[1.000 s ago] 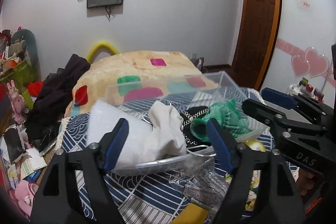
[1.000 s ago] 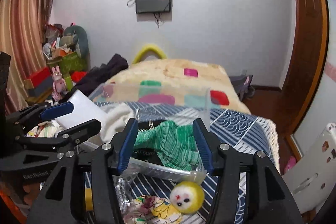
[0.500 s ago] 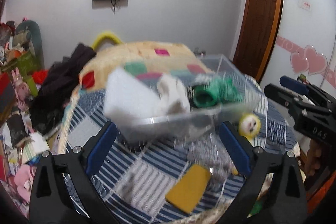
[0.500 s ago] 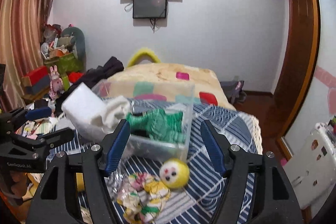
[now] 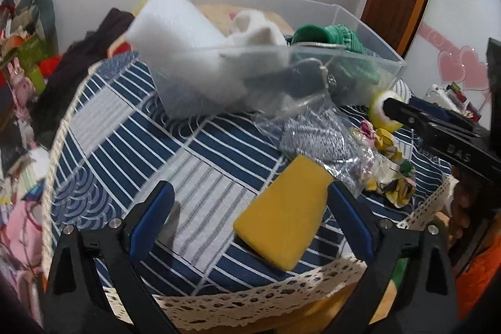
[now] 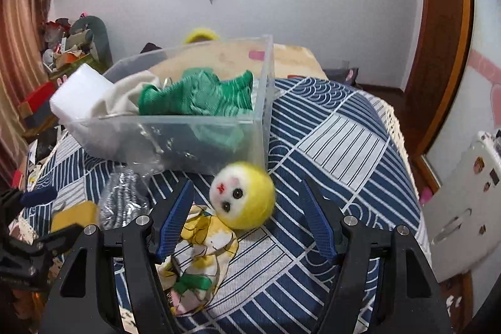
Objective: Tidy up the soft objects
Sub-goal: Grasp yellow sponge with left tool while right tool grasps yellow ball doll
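A clear plastic bin (image 5: 369,30) (image 6: 266,77) on the blue striped table holds a white foam block (image 5: 178,21) (image 6: 81,89), a white cloth (image 5: 256,30) and a green knit piece (image 5: 332,36) (image 6: 200,96). A yellow sponge (image 5: 281,212) (image 6: 73,215) lies between the fingers of my open, empty left gripper (image 5: 250,208). A yellow plush head (image 6: 242,196) (image 5: 380,111) and a floral cloth (image 6: 200,249) (image 5: 391,165) lie on the table at my open, empty right gripper (image 6: 250,218). A bagged grey cloth (image 5: 316,140) (image 6: 123,202) lies in front of the bin.
The table's lace edge (image 5: 266,299) runs close below my left gripper. A bed with a patchwork blanket (image 6: 297,58) stands behind the table. Clutter (image 5: 25,46) is piled at the left, and a wooden door (image 6: 438,36) is at the right.
Both grippers have pulled back from the bin and dropped toward the table. The left one now frames the yellow sponge, the right one the plush head. Both stay open.
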The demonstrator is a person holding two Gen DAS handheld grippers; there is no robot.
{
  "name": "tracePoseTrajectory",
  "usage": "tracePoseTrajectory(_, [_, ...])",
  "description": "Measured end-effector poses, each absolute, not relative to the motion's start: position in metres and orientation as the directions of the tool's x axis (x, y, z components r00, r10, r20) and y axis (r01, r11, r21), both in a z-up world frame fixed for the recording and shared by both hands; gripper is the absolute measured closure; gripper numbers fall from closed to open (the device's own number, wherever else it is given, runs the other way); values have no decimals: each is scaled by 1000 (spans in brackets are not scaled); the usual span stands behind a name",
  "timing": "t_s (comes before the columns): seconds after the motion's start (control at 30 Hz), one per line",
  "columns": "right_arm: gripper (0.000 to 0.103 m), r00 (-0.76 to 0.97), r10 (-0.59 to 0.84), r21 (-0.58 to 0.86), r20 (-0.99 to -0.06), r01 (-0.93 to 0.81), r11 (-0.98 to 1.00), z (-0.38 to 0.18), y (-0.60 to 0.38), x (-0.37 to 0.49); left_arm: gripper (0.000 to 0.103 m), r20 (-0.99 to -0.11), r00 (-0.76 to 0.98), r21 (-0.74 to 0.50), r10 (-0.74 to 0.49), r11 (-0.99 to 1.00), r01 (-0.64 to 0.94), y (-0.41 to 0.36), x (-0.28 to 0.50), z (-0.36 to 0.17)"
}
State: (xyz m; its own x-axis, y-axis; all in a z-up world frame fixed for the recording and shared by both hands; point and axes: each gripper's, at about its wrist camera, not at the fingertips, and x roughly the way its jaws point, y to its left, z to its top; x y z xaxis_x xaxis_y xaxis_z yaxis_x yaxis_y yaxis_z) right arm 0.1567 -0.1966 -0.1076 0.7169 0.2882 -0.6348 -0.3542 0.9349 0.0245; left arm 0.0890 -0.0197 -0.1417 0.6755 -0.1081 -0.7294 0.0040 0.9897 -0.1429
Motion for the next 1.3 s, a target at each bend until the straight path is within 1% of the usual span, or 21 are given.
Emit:
tracePoseTrajectory(0.07, [37,707,289,31,-645,-354,935,-112,-196,158,9,-728,673,-166,-131,986,12,-19,88,-144])
tracePoseTrajectory(0.13, [38,701,291,43,-651,-349,936,-115,-194,159,22,-724,672,-178,-153,983,32,-20,87,-145])
tracePoseTrajectory(0.17, [40,702,290,45,-650,-346,937,-116,-194,159,25,-721,672,-187,-166,981,43,-20,86,-145])
tracePoseTrajectory(0.23, [55,697,291,48,-655,-346,937,-118,-192,160,38,-715,672,-196,-192,978,71,-23,84,-144])
tracePoseTrajectory(0.27, [59,692,295,53,-659,-349,936,-119,-191,160,42,-712,673,-195,-199,977,83,-26,82,-144])
tracePoseTrajectory(0.3, [61,685,302,60,-663,-354,933,-119,-191,160,50,-709,675,-194,-205,977,94,-28,80,-144])
tracePoseTrajectory(0.33, [61,687,302,60,-660,-353,934,-119,-192,158,53,-706,675,-194,-214,975,107,-30,79,-142])
tracePoseTrajectory(0.5, [62,711,308,50,-632,-360,932,-108,-195,146,57,-697,689,-167,-198,980,113,-36,70,-136])
tracePoseTrajectory(0.73, [62,751,319,33,-579,-369,929,-84,-200,125,57,-659,741,-136,-134,989,58,-17,64,-117])
tracePoseTrajectory(0.87, [62,766,336,32,-547,-382,923,-69,-197,123,57,-605,792,-100,-85,995,30,-9,60,-94])
tracePoseTrajectory(1.17, [62,805,368,26,-465,-403,915,-39,-193,130,57,-490,871,-91,-43,996,-2,-2,74,-46])
tracePoseTrajectory(1.3, [62,815,386,21,-433,-419,908,-29,-185,134,57,-457,889,-80,-31,997,-6,-2,87,-35])
